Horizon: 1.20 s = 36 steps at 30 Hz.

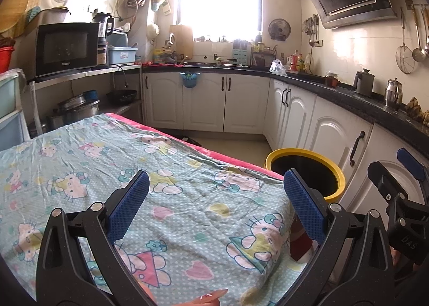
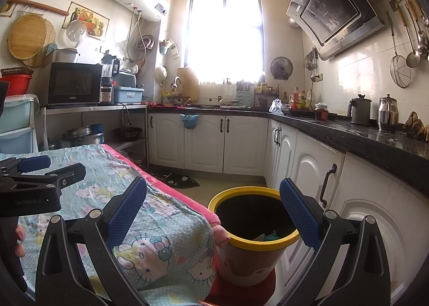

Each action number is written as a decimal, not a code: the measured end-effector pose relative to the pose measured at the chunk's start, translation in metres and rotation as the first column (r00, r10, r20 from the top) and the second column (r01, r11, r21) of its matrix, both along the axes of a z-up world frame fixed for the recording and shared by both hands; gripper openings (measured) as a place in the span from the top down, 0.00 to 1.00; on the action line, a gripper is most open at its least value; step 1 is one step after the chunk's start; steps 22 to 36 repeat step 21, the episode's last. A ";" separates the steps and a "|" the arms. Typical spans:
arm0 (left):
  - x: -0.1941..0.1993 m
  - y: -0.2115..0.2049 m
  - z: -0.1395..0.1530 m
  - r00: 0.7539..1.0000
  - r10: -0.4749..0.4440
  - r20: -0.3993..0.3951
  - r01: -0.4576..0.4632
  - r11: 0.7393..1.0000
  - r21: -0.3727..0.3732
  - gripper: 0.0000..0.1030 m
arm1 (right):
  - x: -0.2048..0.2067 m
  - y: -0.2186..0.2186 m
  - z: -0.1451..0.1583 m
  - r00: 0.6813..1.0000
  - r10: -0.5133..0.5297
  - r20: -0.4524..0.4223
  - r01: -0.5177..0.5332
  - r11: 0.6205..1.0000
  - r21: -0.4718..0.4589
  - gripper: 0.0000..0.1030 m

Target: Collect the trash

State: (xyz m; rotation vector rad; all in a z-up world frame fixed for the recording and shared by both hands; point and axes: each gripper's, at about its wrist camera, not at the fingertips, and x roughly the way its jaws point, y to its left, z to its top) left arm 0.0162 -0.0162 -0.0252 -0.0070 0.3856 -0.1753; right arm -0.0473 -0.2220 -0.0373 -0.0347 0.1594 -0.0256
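A yellow-rimmed trash bin (image 2: 253, 228) stands on a red stool beside the table's right edge; it also shows in the left wrist view (image 1: 305, 172). Some trash (image 2: 266, 236) lies inside it. My right gripper (image 2: 213, 210) is open and empty, held just above and before the bin. My left gripper (image 1: 215, 198) is open and empty over the table's cartoon-cat cloth (image 1: 107, 172). The right gripper (image 1: 396, 185) shows at the right of the left wrist view, and the left gripper (image 2: 40, 172) at the left of the right wrist view.
White cabinets (image 2: 308, 172) under a black counter (image 2: 375, 134) run along the right and the back. A microwave (image 1: 67, 48) sits on a steel shelf at the left. A dark mat (image 2: 178, 180) lies on the floor.
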 end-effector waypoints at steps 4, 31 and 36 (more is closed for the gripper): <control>0.002 0.001 -0.002 1.000 0.013 -0.020 -0.013 1.000 -0.001 0.10 | 0.001 0.000 0.004 1.000 0.011 -0.001 -0.011 1.000 0.004 0.06; -0.044 0.213 0.012 0.701 0.679 -0.216 -0.678 0.729 0.093 0.10 | 0.060 0.188 0.066 0.695 0.678 -0.238 -0.692 0.721 0.031 0.06; -0.044 0.213 0.012 0.701 0.679 -0.216 -0.678 0.729 0.093 0.10 | 0.060 0.188 0.066 0.695 0.678 -0.238 -0.692 0.721 0.031 0.06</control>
